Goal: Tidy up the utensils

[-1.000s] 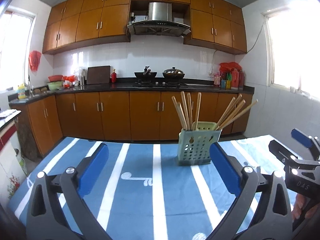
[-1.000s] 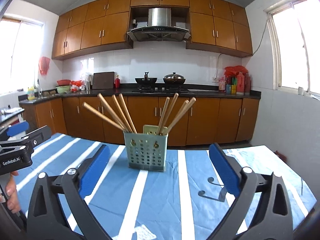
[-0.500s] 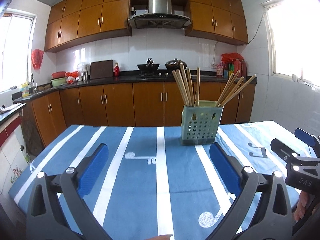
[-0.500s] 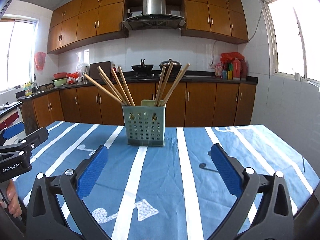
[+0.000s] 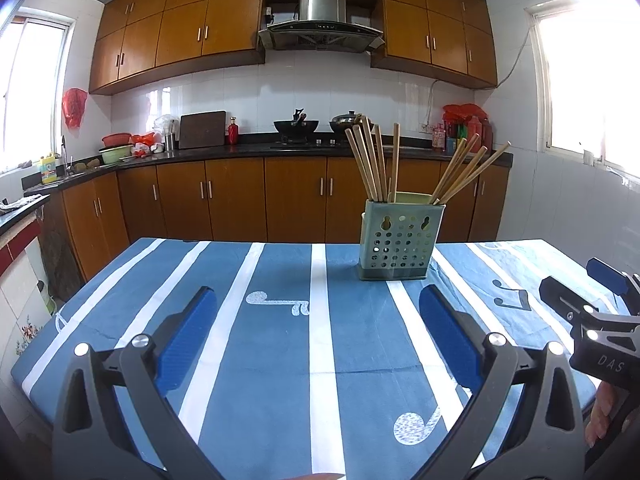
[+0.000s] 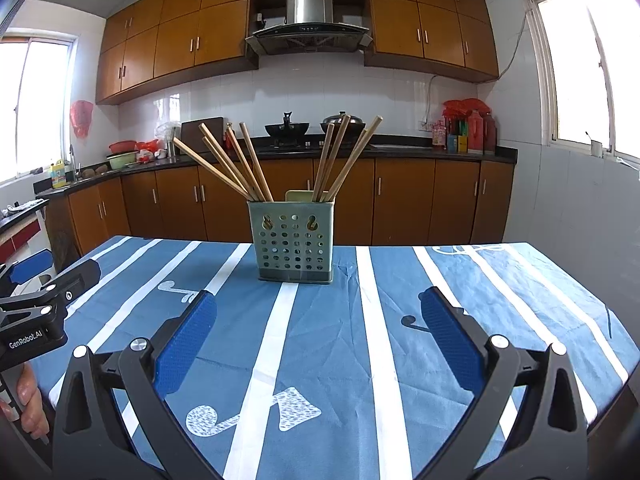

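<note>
A pale green perforated utensil holder (image 5: 400, 240) (image 6: 295, 240) stands upright near the far edge of the table. Several wooden chopsticks (image 5: 376, 160) (image 6: 240, 164) stand in it, fanned to both sides. My left gripper (image 5: 318, 328) is open and empty, well short of the holder. My right gripper (image 6: 318, 328) is open and empty, also short of it. The right gripper shows at the right edge of the left wrist view (image 5: 592, 316). The left gripper shows at the left edge of the right wrist view (image 6: 44, 296).
The table carries a blue cloth with white stripes (image 5: 280, 340) (image 6: 400, 320). Beyond its far edge stand brown kitchen cabinets (image 5: 240, 196) and a dark counter with pans (image 5: 296, 124). Windows are on both side walls.
Both grippers have drawn back and tilted up from the holder, which now looks smaller and farther away. More of the tablecloth shows. Both grippers stay open.
</note>
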